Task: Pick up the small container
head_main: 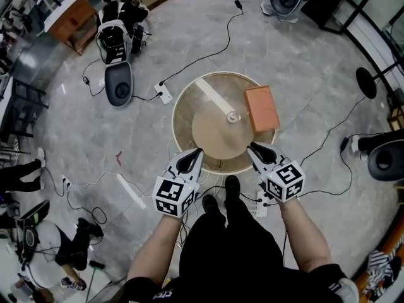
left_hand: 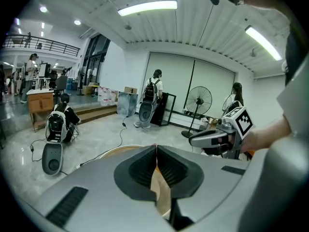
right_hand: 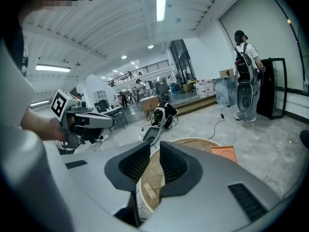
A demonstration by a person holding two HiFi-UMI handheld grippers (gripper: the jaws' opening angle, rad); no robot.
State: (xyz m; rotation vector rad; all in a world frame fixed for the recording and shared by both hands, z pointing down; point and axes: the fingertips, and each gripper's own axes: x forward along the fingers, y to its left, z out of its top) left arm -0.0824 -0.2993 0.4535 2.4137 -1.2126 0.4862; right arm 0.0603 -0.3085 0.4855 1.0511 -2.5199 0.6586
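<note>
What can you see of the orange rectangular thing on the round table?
The orange rectangular thing is flat and plain and looks like cardboard, with a matte top and nothing on it. It lies flat on the round table, on the table's right side in the head view, and reaches the rim. The small container sits just left of it, apart. Only the table touches it.

Small container (head_main: 233, 116), perhaps metal, on table (head_main: 211, 134)

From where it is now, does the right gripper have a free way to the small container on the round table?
Probably yes: only bare table lies between the right gripper and the small container; the orange box sits aside.
</note>
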